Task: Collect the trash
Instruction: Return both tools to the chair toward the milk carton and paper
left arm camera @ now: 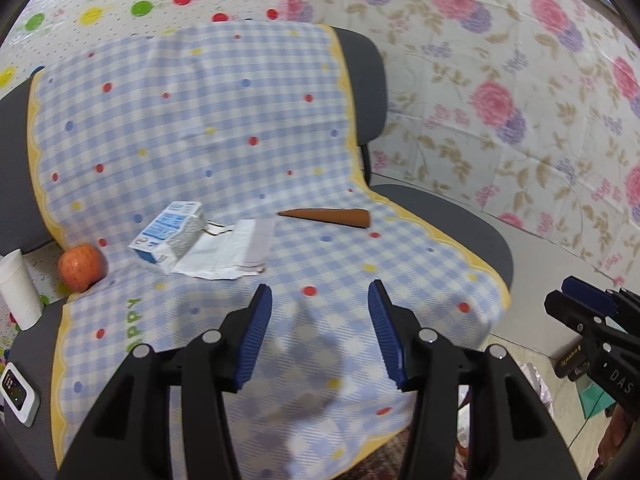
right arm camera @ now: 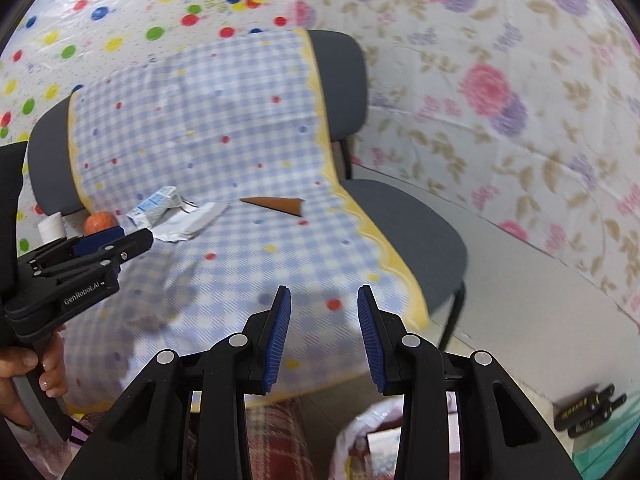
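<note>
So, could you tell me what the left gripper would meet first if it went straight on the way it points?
Probably the checked blanket on the chair seat, on bare cloth right of the white paper. The left gripper is open and holds nothing. Depth is uncertain.

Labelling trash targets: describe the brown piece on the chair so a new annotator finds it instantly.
Find the grey chair draped in a blue-checked cloth. On the seat, right of the blue-and-white carton and white paper, lies a flat brown wedge. It is the only brown, pointed item there.
</note>
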Motion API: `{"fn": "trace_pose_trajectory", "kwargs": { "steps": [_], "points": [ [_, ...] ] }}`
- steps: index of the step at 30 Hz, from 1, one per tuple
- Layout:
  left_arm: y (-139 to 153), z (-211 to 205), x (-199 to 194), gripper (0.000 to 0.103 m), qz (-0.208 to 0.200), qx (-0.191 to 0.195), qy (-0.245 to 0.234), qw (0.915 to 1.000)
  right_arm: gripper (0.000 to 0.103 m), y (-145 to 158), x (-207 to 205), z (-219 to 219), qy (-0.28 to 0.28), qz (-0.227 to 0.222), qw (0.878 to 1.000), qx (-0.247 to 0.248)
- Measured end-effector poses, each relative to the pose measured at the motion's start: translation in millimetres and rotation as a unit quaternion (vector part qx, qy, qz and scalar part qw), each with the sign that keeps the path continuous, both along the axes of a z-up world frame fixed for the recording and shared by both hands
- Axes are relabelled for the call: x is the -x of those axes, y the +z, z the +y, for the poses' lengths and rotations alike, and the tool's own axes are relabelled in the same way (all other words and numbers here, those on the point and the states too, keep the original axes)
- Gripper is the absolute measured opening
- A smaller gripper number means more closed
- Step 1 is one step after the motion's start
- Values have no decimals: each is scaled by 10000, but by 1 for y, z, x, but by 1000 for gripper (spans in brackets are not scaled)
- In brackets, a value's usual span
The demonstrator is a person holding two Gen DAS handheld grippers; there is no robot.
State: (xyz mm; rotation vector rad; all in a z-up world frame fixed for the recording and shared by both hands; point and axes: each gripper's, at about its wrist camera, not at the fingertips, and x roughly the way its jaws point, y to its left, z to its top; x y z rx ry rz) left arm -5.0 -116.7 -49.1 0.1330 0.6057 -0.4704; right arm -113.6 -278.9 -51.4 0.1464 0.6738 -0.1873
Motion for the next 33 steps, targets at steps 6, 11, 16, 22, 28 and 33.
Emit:
{"fn": "trace_pose_trajectory", "kwargs": {
  "steps": [6,11,16,22,28,33],
  "points": [
    [2,36,-26,58,8,78,406,9991,37,8,-36,17,310,-70,9995,45],
    [2,74,-52,63,70,143,875,9960,37,11,-68,28,542,-132,9984,2],
    [1,100,-70,72,77,103,1215,9925,39,13,-100,37,787,-169,9967,-77],
    [-10,117,-94,78,219,-16,1432,9895,45,4,-139,54,1099,-27,9937,-228],
    [-31,127,-114,78,482,5,1433,9885,47,-20,-177,69,1308,301,9902,-389],
    [-45,122,-138,78,620,-34,1244,9903,47,-37,-198,78,1344,496,9888,-423]
  ]
}}
